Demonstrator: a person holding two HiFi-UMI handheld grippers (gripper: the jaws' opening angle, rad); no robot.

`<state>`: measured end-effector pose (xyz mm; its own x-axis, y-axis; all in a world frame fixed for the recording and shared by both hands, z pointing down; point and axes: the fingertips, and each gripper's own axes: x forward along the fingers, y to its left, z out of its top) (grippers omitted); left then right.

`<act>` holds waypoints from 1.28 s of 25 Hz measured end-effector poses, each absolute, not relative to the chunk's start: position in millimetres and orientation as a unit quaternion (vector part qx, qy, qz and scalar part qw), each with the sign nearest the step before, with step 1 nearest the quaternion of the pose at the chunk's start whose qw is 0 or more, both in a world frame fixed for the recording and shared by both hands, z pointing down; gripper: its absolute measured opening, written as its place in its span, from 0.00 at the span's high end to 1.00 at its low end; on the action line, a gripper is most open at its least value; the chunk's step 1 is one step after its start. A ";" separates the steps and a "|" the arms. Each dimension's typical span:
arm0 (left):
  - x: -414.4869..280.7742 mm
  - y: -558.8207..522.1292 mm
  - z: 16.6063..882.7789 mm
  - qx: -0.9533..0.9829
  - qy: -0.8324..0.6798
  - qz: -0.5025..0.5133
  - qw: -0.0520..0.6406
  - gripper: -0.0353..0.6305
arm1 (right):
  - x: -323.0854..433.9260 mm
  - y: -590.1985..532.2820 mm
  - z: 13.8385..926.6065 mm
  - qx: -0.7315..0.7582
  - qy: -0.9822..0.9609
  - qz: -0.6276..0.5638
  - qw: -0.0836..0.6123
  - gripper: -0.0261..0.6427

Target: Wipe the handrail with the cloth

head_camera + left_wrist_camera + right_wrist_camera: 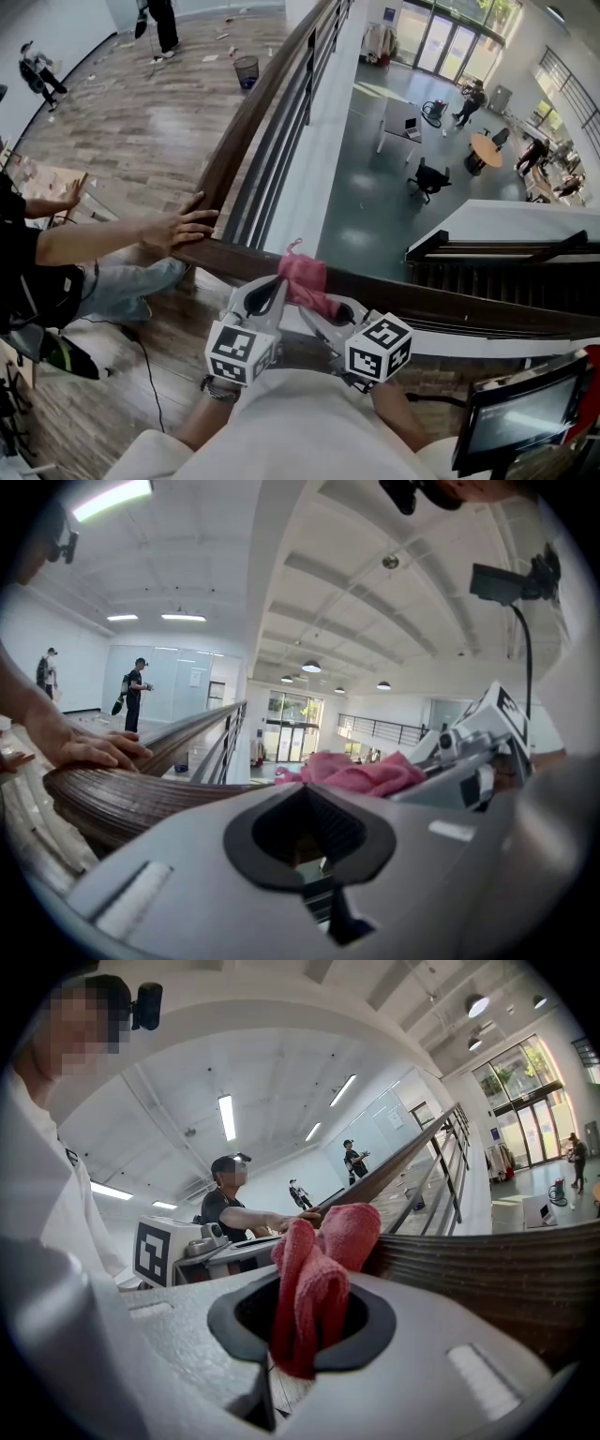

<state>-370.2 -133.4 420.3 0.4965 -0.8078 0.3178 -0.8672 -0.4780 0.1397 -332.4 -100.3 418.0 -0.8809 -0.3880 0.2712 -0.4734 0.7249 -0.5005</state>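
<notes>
A dark wooden handrail (450, 305) runs across in front of me and turns away at a corner on the left. A pink cloth (306, 277) is bunched on top of it. My right gripper (317, 306) is shut on the cloth (319, 1269), which pokes up between its jaws against the rail (487, 1260). Just left of the cloth (361, 772), my left gripper (277, 286) is shut on nothing, its tips over the rail (122, 794). The two grippers sit side by side, almost touching.
Another person's hand (183, 230) rests on the rail at the corner, left of my grippers. Black balusters (281, 141) stand under the receding rail. Beyond the rail is a drop to a lower floor (375, 187). A monitor (525, 412) stands at my lower right.
</notes>
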 end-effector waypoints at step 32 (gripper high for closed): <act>-340.4 -136.2 428.1 0.864 -0.471 0.107 0.142 0.94 | -305.1 -98.3 425.8 0.245 -0.921 0.298 0.056 0.87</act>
